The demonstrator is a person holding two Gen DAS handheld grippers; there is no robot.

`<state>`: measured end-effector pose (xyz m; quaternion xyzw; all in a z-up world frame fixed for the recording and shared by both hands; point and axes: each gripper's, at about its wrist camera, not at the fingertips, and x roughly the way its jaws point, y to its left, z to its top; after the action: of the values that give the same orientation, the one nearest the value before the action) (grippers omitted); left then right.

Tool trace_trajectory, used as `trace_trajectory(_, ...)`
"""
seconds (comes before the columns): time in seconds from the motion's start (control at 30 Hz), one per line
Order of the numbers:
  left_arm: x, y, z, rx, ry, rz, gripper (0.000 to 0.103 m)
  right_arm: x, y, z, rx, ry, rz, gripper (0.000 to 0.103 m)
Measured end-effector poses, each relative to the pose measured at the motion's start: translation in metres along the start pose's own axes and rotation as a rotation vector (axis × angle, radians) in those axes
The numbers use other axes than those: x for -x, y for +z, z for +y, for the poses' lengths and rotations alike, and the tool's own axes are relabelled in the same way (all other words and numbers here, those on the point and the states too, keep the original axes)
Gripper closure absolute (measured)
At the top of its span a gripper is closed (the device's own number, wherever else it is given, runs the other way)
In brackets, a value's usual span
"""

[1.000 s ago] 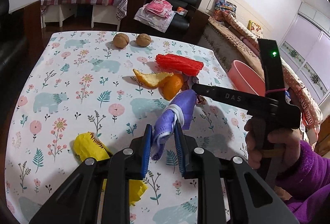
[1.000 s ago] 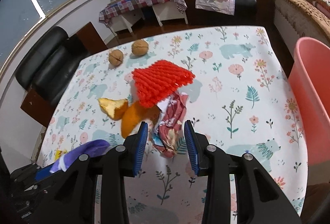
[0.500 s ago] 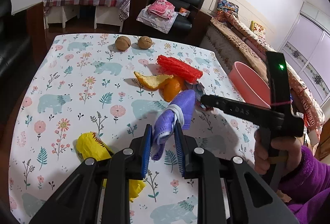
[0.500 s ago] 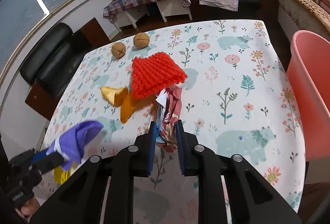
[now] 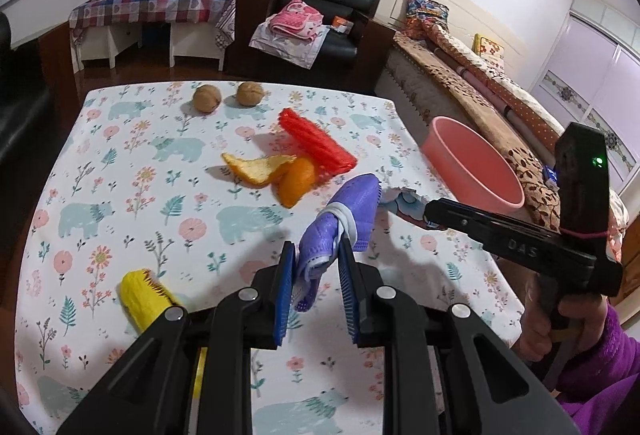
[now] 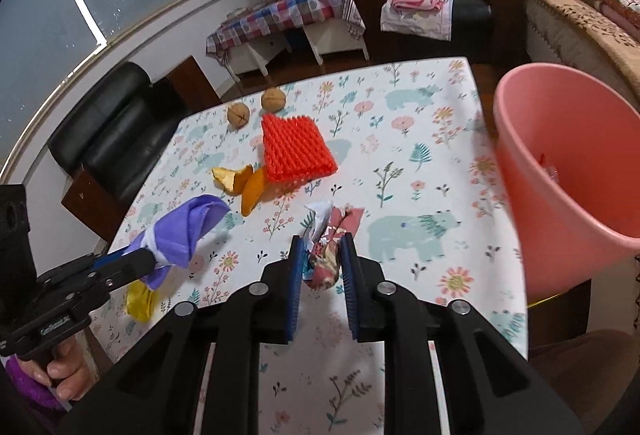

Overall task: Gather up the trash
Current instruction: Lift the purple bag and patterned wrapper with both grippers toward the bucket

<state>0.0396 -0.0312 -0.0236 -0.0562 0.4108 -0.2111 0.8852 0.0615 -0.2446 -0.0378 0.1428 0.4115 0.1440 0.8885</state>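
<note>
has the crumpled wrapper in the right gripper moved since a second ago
Yes. The crumpled wrapper, clamped in the right gripper, has been lifted away from the red foam net it lay against and carried toward the pink bin.

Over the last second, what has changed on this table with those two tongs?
The right tongs closed on the crumpled wrapper and lifted it off the table, toward the pink bin. The left tongs kept hold of the purple mask. The orange peel, red foam net, walnuts and yellow wrapper stayed put.
</note>
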Motion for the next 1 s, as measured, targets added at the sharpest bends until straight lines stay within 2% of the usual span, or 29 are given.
trace_trajectory(0.2,-0.003,0.005,-0.017,-0.029,-0.005,-0.004,0.082,0.015,-0.007,-0.006,0.016,-0.002,-0.021,0.089)
trace_trajectory(0.4,-0.005,0.005,-0.029,-0.052,-0.007,-0.001,0.082,0.010,-0.026,-0.017,0.012,-0.029,0.049,0.089)
trace_trajectory(0.53,-0.007,0.004,-0.030,-0.046,-0.006,0.000,0.082,0.010,-0.029,-0.019,-0.011,-0.010,0.065,0.089)
trace_trajectory(0.57,-0.007,0.004,-0.030,-0.041,-0.006,0.002,0.082,0.010,-0.028,-0.017,-0.007,-0.006,0.061,0.087)
trace_trajectory(0.67,-0.009,0.004,-0.029,-0.034,-0.006,0.006,0.082,0.009,-0.027,-0.011,0.010,-0.007,0.050,0.066)
trace_trajectory(0.9,-0.009,0.003,-0.026,-0.030,-0.002,0.015,0.081,-0.013,-0.025,-0.013,0.019,-0.098,0.080,0.065)
trace_trajectory(1.0,-0.009,0.003,-0.023,-0.020,-0.001,0.016,0.081,-0.015,-0.025,-0.016,0.023,-0.100,0.078,0.065)
